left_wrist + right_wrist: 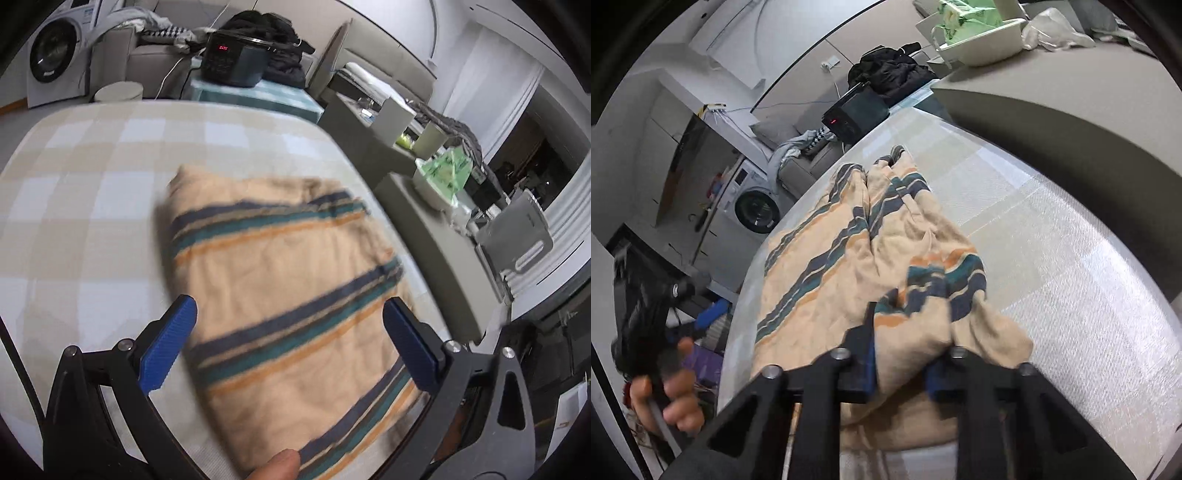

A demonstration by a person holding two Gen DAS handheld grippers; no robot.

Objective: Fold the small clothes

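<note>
A beige garment with navy, teal and orange stripes (288,266) lies on the checked tablecloth (92,166). My left gripper (290,304) hovers over its near part, blue fingers (173,339) spread wide on either side of the cloth and gripping nothing. A thumb (277,465) shows at the bottom edge. In the right wrist view the garment (849,258) is rumpled, and my right gripper (908,350) is shut on a bunched fold at its near edge. The left gripper (701,317) shows there off the table's left edge, held by a hand (676,398).
A black cooker with a red display (236,59) stands on a teal-covered stand beyond the table, with dark clothes (273,33) behind it. A washing machine (55,55) sits at the far left. A grey counter on the right carries a white bowl with green packaging (443,177).
</note>
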